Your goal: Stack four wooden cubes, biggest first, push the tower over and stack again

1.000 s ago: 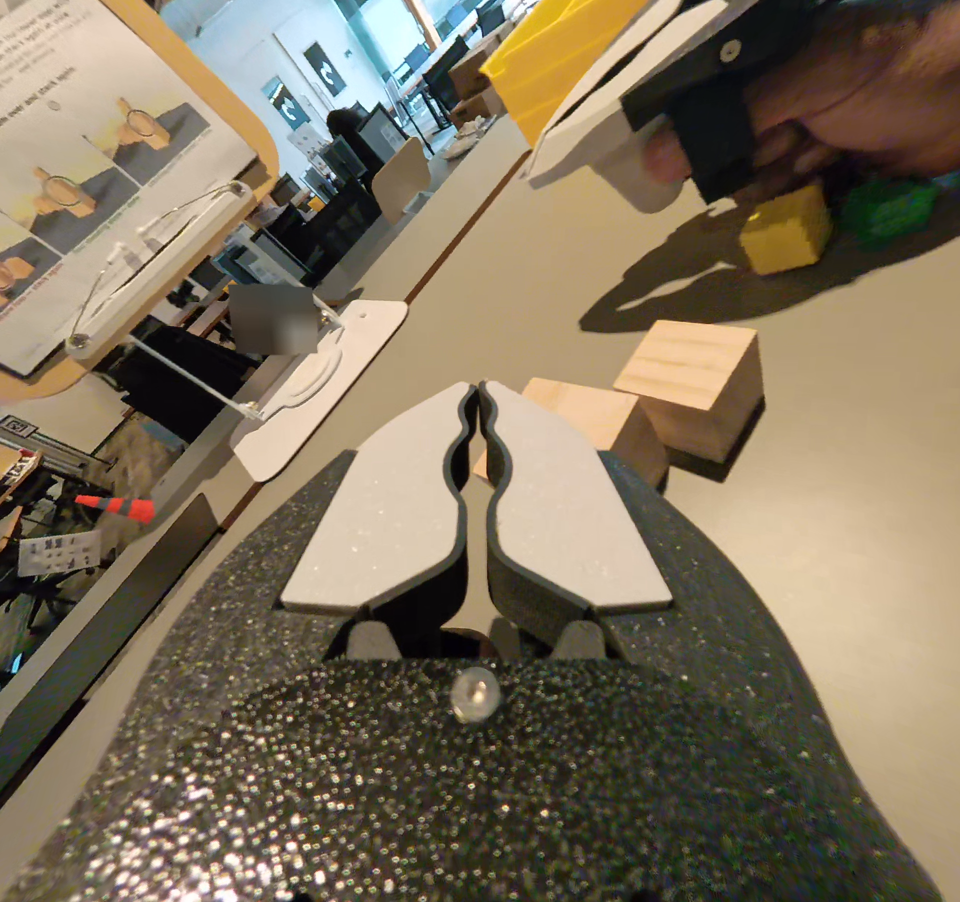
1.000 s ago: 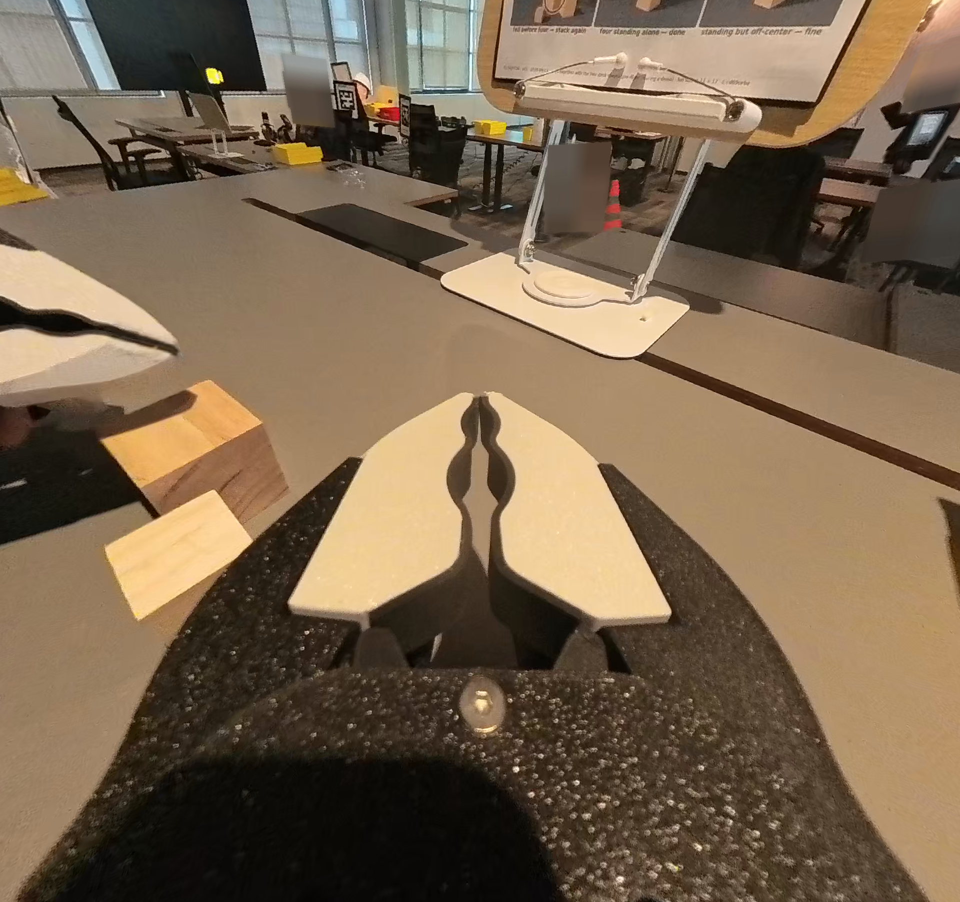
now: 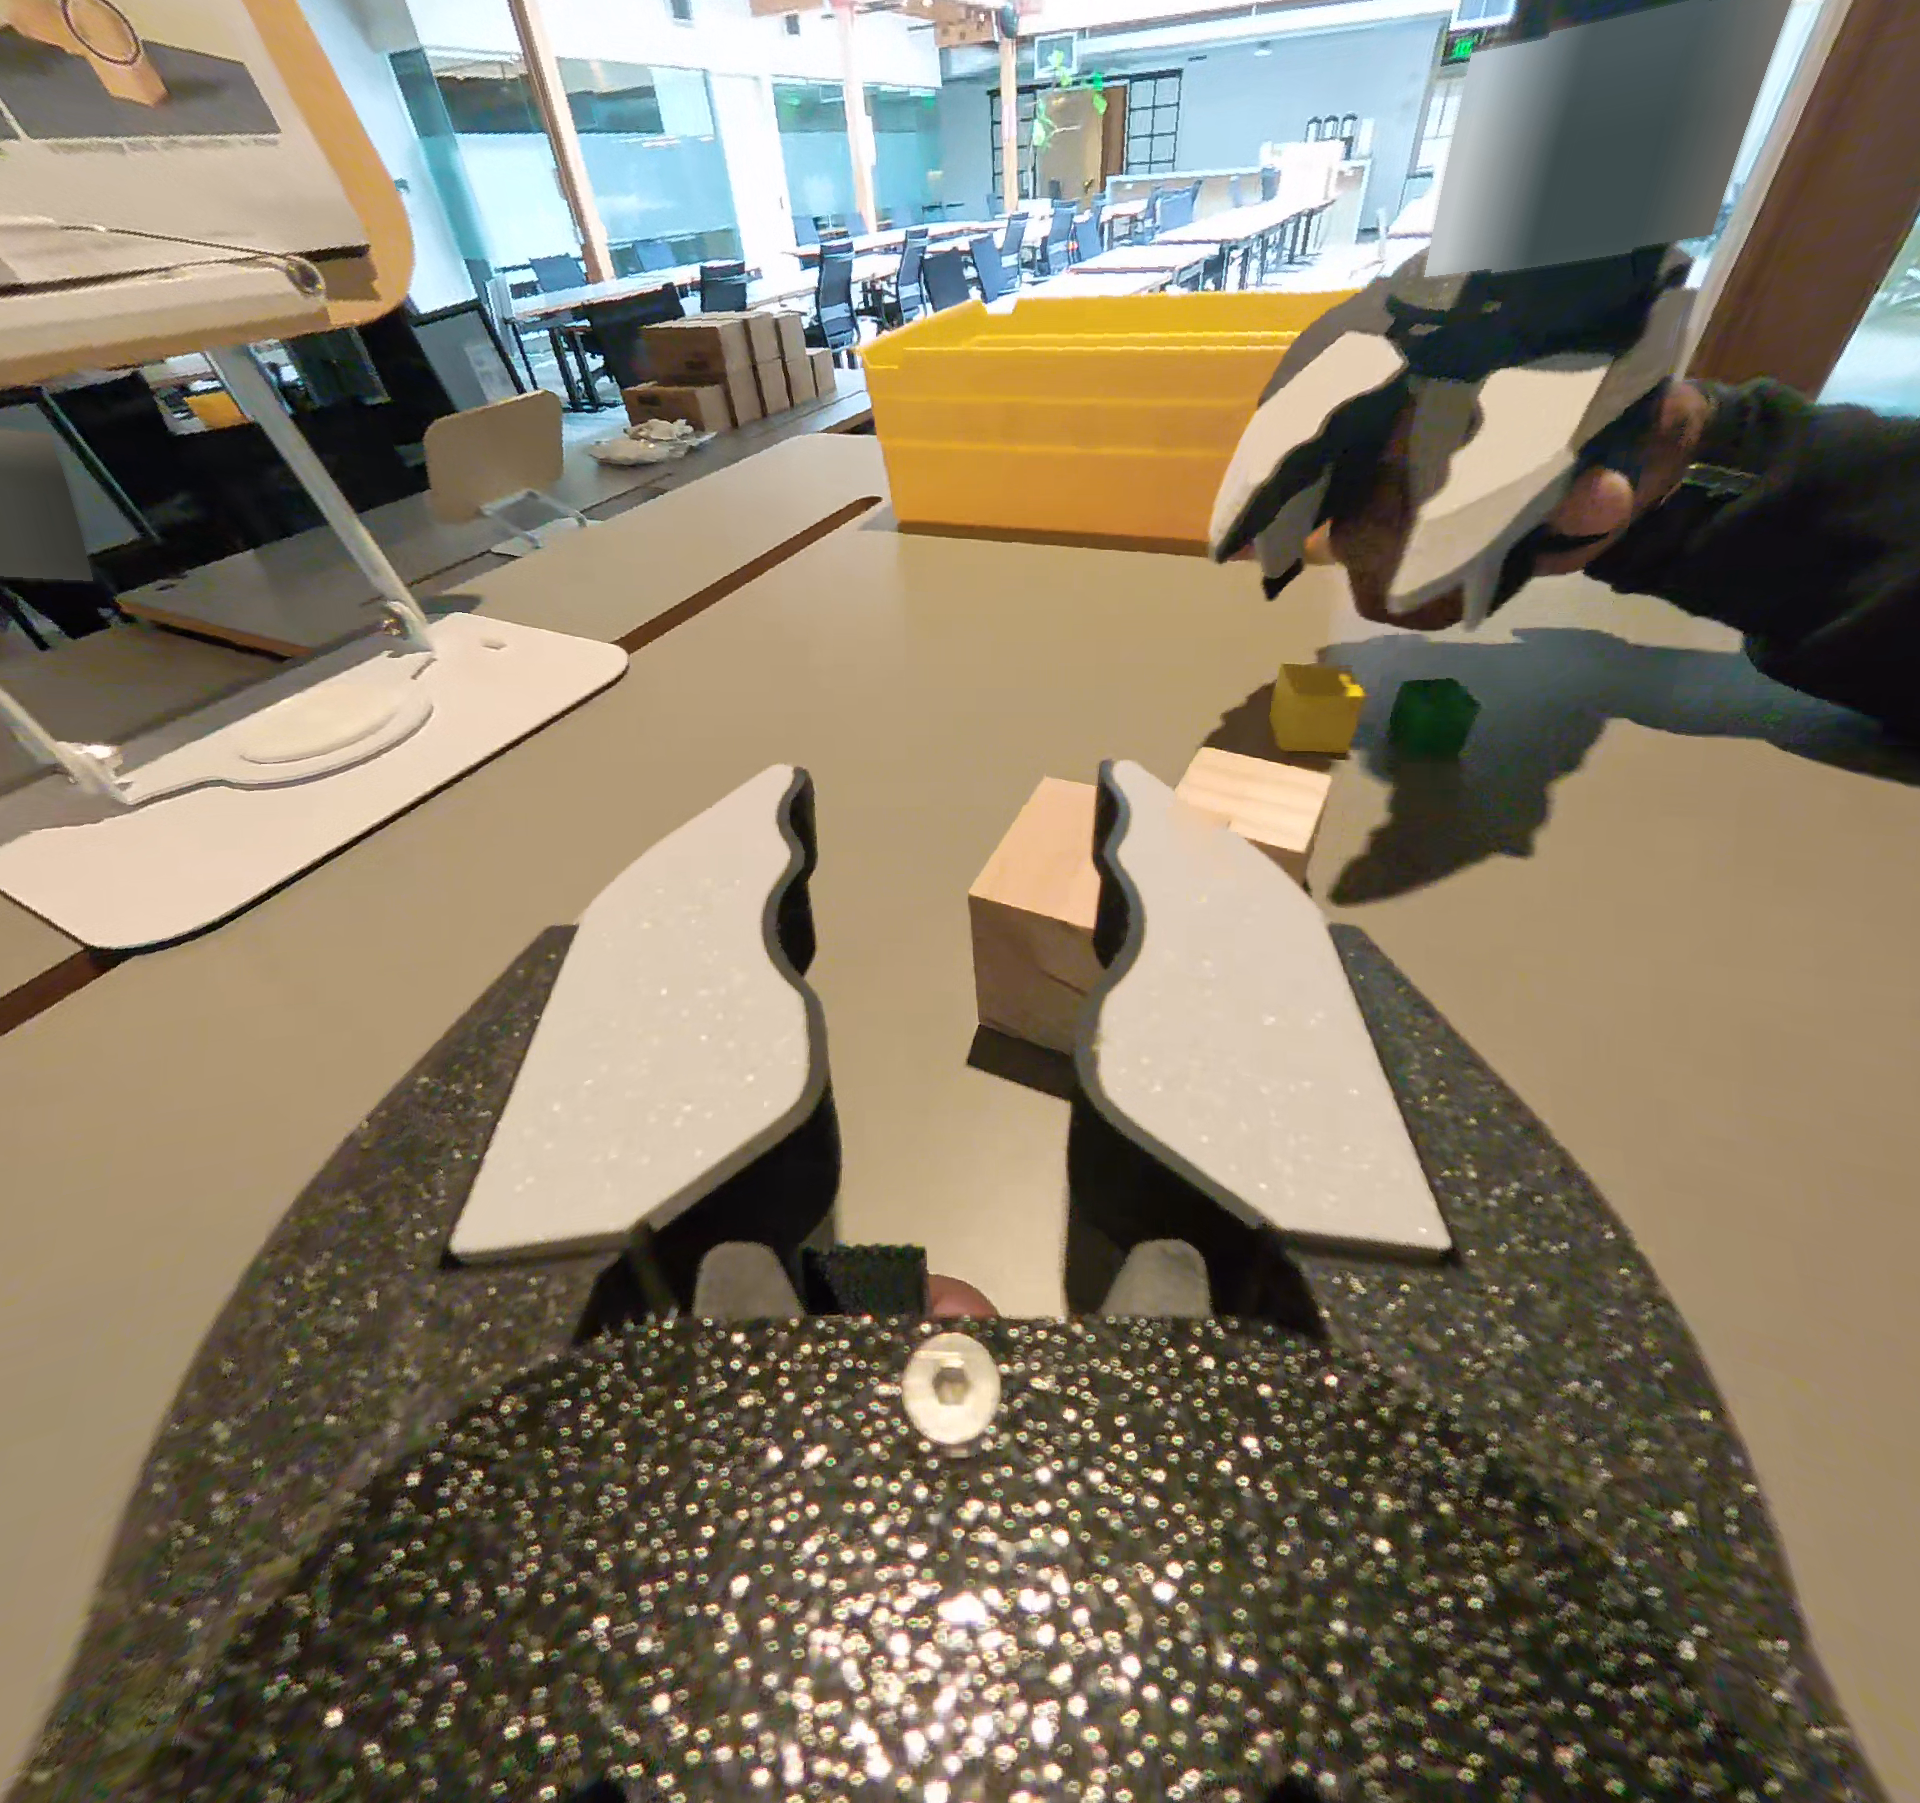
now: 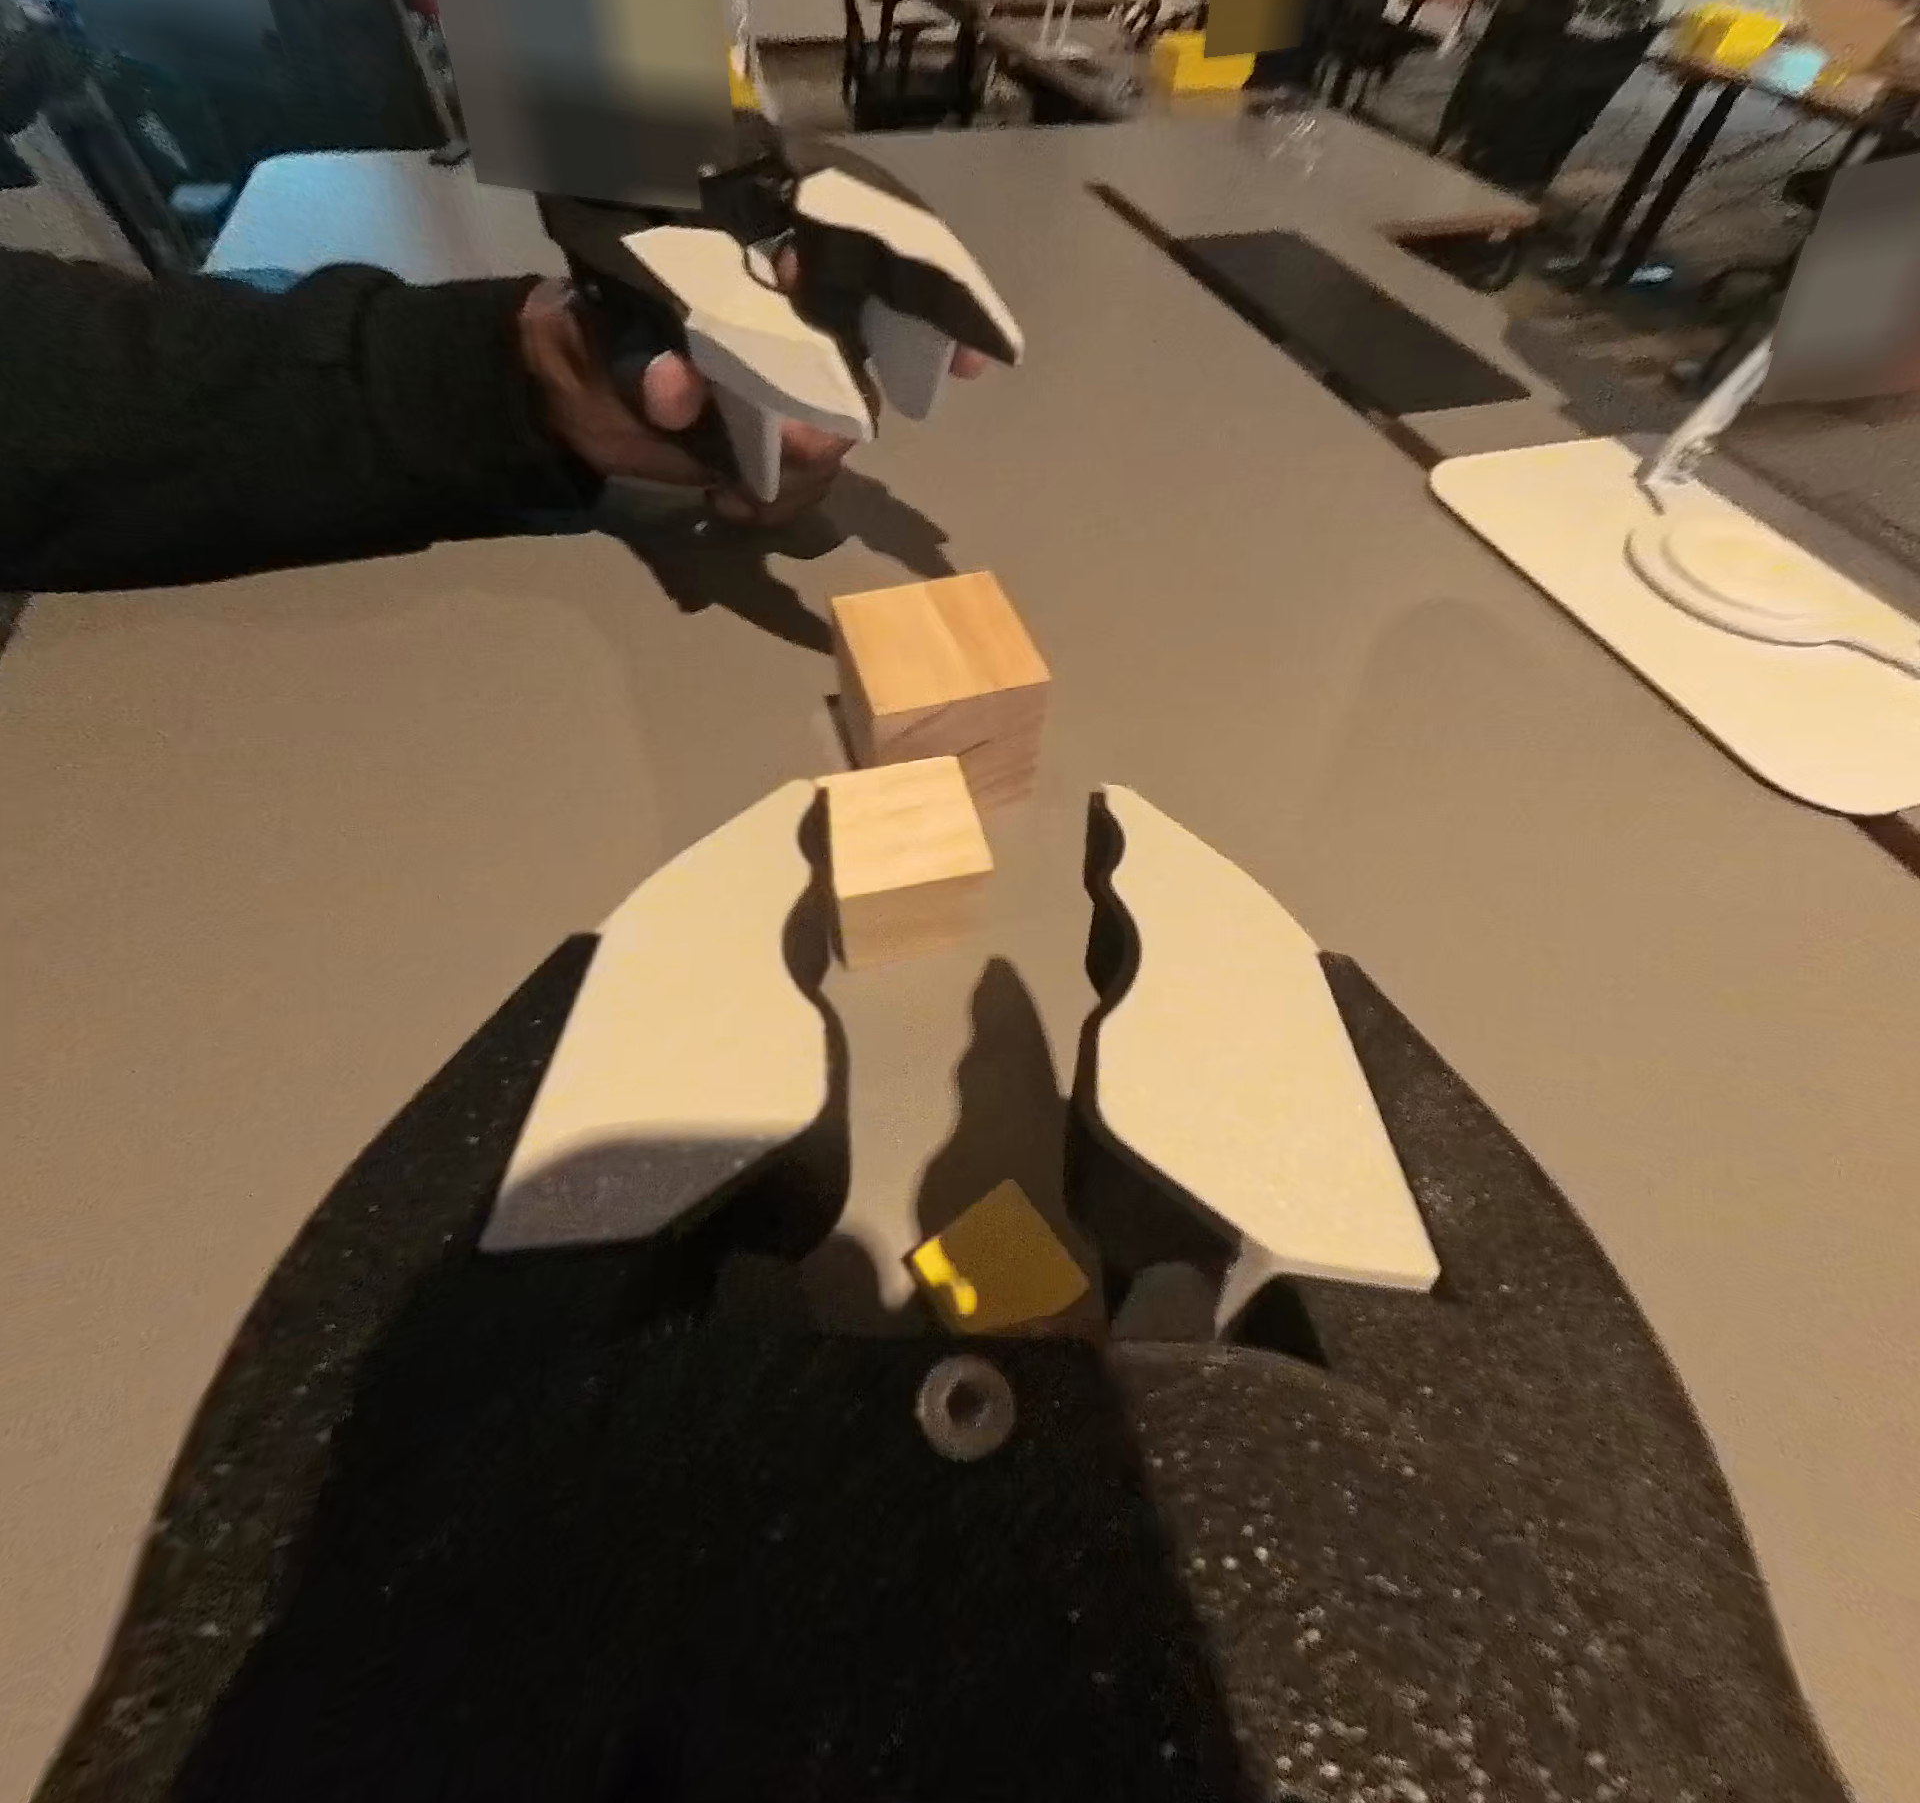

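On grey table | both grippers' fingers spread, empty | yellow bins behind (white stand leftward)

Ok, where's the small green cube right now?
In the left wrist view the green cube sits on the grey table at far right, just right of the yellow cube, under the right gripper. The right wrist view doesn't show it.

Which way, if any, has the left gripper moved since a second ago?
Yes. The left gripper has opened and swung round: the white stand base now sits left of it, and the large wooden cube between its fingertips.
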{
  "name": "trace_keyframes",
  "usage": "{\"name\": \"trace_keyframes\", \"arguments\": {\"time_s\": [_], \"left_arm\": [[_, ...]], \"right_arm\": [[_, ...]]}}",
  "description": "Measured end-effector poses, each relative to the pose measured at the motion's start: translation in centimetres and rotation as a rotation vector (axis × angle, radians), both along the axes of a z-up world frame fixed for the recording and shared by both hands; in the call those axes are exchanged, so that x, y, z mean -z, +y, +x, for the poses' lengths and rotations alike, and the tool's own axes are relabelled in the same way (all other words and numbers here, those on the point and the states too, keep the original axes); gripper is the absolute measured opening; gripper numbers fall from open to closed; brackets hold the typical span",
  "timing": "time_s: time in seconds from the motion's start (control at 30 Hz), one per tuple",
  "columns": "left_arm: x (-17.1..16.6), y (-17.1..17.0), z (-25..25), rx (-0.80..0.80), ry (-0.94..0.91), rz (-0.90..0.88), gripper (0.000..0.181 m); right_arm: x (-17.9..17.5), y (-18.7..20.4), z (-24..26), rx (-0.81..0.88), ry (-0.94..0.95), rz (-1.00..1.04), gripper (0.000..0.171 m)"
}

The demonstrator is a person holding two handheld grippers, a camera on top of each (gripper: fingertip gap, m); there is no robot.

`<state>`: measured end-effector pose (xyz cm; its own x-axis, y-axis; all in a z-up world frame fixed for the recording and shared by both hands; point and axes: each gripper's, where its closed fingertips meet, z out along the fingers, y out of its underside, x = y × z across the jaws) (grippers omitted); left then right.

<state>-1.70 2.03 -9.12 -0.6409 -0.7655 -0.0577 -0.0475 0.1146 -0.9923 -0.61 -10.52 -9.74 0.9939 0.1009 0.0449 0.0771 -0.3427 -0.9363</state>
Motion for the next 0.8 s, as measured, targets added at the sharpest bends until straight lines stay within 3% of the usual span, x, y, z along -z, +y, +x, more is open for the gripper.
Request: {"name": "trace_keyframes", "arguments": {"time_s": [0.03, 0.33, 0.8], "left_arm": [[-0.1, 0.1, 0.0, -0.001, 0.002, -0.008, 0.052], [0.2, 0.2, 0.3, -0.022, 0.020, 0.004, 0.056], [0.8, -0.3, 0.2, -0.021, 0.025, 0.059, 0.051]], "right_arm": [[-0.1, 0.2, -0.4, -0.007, -0.006, -0.030, 0.052], [2.5, 0.6, -2.8, -0.100, -0.128, -0.445, 0.079], [5.9, 2.5, -2.3, -0.143, -0.177, -0.726, 0.079]]}}
